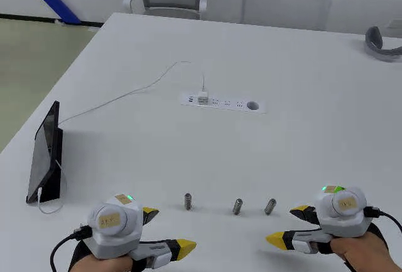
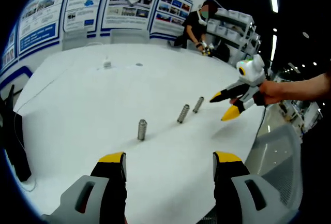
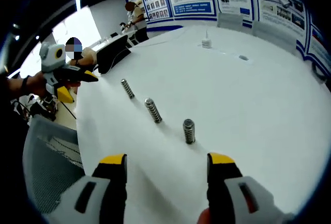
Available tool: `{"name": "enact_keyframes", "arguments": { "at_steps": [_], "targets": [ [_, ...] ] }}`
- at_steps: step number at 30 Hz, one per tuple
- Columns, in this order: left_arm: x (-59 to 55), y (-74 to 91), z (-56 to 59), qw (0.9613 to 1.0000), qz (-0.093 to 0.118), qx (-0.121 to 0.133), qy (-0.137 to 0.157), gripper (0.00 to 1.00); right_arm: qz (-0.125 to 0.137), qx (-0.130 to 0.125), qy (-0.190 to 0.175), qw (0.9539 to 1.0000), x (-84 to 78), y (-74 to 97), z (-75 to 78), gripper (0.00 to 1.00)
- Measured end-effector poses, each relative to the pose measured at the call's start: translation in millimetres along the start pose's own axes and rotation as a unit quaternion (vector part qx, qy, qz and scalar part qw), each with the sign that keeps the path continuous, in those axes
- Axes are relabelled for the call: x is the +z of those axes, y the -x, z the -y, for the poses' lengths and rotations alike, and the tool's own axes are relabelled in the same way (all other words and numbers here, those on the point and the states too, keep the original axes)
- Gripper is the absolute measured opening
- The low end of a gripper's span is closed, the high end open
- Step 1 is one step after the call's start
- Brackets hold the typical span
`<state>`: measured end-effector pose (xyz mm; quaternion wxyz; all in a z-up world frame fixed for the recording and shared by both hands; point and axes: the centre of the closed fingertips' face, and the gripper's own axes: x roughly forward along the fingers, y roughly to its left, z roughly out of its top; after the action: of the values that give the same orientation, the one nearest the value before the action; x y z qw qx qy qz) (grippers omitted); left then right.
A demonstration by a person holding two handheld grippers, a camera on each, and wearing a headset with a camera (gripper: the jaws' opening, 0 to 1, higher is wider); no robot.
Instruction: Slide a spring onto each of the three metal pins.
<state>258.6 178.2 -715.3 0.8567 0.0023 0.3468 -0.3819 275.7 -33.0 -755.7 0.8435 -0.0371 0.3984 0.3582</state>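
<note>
Now, head view: three springs [image 1: 237,206] stand upright in a row on the table [image 1: 282,46], between the left gripper [image 1: 168,229] and right gripper [image 1: 287,225]; both have jaws apart and hold nothing. Left gripper view: jaws wide, springs [image 2: 183,113] ahead (right gripper beyond them). Right gripper view: jaws likewise spread, springs [image 3: 153,110] lined up ahead, untouched.

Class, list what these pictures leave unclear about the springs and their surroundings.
- Pins: the three springs are too small in the head view, and in both gripper views their coils hide whether a pin stands inside.
- Tablet: seen edge-on in the head view, so its screen is unreadable.
- Wall posters: in the left gripper view, the text is too small.
</note>
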Motion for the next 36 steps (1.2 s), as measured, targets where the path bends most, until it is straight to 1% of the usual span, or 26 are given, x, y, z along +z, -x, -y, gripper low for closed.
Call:
{"name": "enact_keyframes", "arguments": {
  "at_steps": [3,10,11,16,18,25,29,33,36],
  "targets": [
    [-0.9,0.7,-1.1,1.0000,-0.001,-0.001,-0.003,0.70,0.025,0.000,-0.016,0.9996,5.5,3.0,-6.3,0.70],
    [-2.1,4.0,-4.1,1.0000,0.000,-0.001,-0.005,0.71,0.045,-0.001,-0.029,0.9986,11.1,5.0,-19.0,0.78],
    [-1.5,4.6,-4.5,1.0000,0.002,-0.001,-0.005,0.72,0.051,0.000,-0.030,0.9983,12.7,5.3,-21.6,0.79],
    [1.4,6.5,-6.7,0.9999,0.010,0.001,0.000,0.72,0.060,0.000,-0.035,0.9976,15.9,6.3,-31.4,0.82],
    [2.9,7.8,-6.5,0.9999,0.014,0.000,0.002,0.73,0.060,0.001,-0.034,0.9976,16.5,7.2,-35.9,0.83],
    [-1.0,9.2,-8.2,1.0000,0.009,0.000,0.000,0.74,0.064,-0.004,-0.035,0.9974,14.6,10.3,-42.0,0.87],
    [-3.2,9.2,-8.3,1.0000,0.006,0.000,-0.001,0.76,0.058,0.000,-0.039,0.9975,9.3,10.2,-45.9,0.89],
    [-4.1,8.6,-7.7,1.0000,0.003,0.001,-0.002,0.77,0.050,0.003,-0.037,0.9981,4.6,9.6,-48.5,0.91],
    [-4.7,7.4,-6.3,1.0000,0.001,-0.001,-0.004,0.78,0.049,0.006,-0.032,0.9983,3.4,9.8,-51.1,0.92]
  ]
}}
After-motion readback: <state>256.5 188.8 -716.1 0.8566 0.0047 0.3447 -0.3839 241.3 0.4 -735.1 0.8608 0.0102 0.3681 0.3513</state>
